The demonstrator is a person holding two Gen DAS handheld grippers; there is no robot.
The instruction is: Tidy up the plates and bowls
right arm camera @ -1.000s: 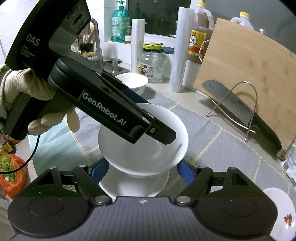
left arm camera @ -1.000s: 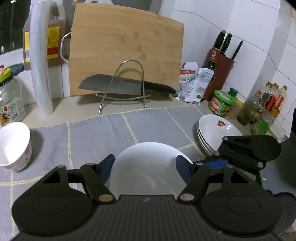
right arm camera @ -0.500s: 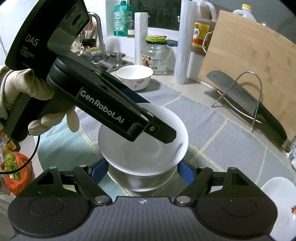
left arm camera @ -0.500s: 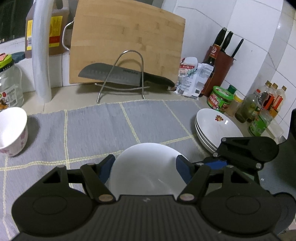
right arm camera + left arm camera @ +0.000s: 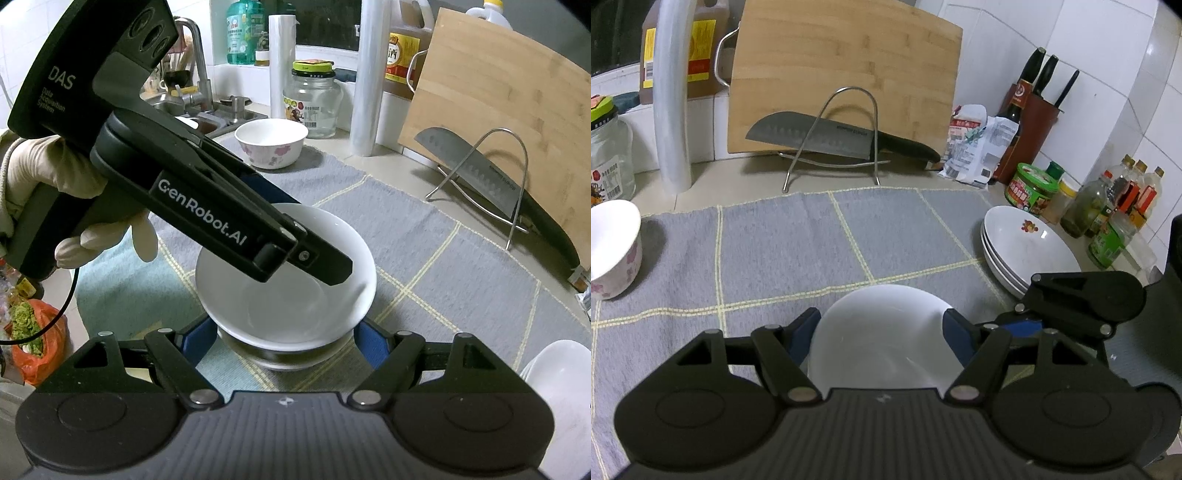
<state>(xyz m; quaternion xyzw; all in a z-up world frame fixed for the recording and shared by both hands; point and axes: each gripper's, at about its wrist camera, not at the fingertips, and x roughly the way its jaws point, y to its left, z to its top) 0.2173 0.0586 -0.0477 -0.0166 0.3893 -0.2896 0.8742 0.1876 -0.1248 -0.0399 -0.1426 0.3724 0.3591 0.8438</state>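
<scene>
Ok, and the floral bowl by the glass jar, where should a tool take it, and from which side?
Grip the floral bowl by its rim, one finger inside and one outside, coming down from above on the grey mat side. It stands upright with its mouth open, and the glass jar and plastic roll crowd its far side.

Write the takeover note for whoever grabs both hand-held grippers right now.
Left hand-held gripper: shut on the upper white bowl, one finger inside it.
Right hand-held gripper: shut on the lower bowl beneath it.
Both bowls are over the grey mat. Flowered bowl stands at the mat's far corner near the sink. Plate stack sits at the mat's right edge.
Done: plates stacked.
Left: sort the two white bowls and the flowered bowl.
</scene>
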